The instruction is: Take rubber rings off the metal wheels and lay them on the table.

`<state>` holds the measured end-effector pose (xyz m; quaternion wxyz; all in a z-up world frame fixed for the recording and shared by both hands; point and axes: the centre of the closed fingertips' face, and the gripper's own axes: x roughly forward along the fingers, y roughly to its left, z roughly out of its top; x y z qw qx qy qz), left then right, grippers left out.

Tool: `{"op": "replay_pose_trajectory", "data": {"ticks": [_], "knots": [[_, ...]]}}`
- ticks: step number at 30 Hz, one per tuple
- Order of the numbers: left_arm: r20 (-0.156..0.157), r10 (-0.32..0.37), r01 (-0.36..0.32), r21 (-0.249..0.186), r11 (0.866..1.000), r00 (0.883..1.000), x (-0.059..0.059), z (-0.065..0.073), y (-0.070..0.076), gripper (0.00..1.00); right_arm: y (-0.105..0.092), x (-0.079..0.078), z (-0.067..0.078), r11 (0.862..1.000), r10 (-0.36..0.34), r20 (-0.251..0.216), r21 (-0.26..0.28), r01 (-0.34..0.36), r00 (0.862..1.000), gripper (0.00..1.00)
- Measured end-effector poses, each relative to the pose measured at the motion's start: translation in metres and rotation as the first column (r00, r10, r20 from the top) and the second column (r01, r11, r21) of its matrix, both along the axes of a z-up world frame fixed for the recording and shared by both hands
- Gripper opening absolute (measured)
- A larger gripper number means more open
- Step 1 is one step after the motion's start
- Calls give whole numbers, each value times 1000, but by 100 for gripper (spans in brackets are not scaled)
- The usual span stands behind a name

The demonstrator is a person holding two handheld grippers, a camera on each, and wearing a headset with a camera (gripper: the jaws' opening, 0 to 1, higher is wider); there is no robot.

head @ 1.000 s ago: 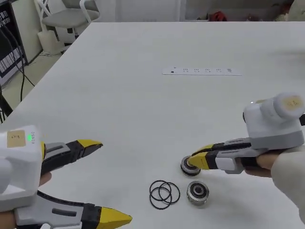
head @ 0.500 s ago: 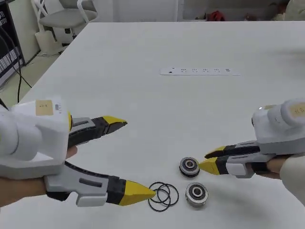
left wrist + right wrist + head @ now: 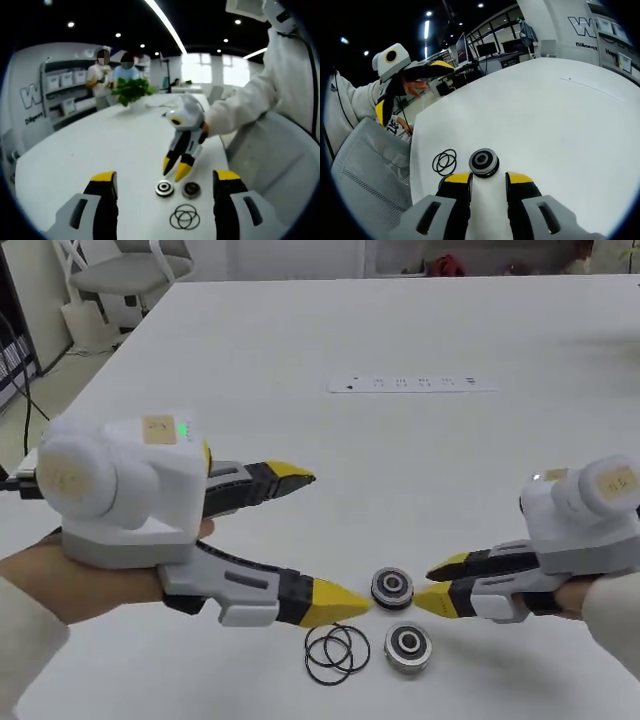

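Head view, lower centre: pin upper wheel with barely parted right claw, peel ring using wide-spread left claw.

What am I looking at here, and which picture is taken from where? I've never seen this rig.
There is no robot arm: a person holds a pair of hand tongs in each hand. The head view comes from a headset camera looking down at the white table. The two round views come from cameras riding on the tongs, looking along their jaws. The left tongs are wide open and hold nothing. The right tongs are slightly open, also empty, with their tips just beside one metal wheel. A second wheel lies nearer the person, and beside it lie loose black rubber rings, overlapping.
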<state>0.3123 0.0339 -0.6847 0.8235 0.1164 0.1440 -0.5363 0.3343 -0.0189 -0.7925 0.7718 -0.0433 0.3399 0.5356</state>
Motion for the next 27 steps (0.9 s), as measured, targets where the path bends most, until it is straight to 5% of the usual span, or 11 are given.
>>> {"op": "replay_pose_trajectory", "data": {"ticks": [18, 27], "knots": [[-16, -87, 88, 62, 994, 996, 9, -33, -18, 61, -2, 5, 2, 999, 48, 41, 0, -48, 998, 23], [-33, -129, 131, 88, 987, 991, 10, -50, -28, 55, -11, 0, -1, 987, 151, 60, -67, -147, 987, 22]]}}
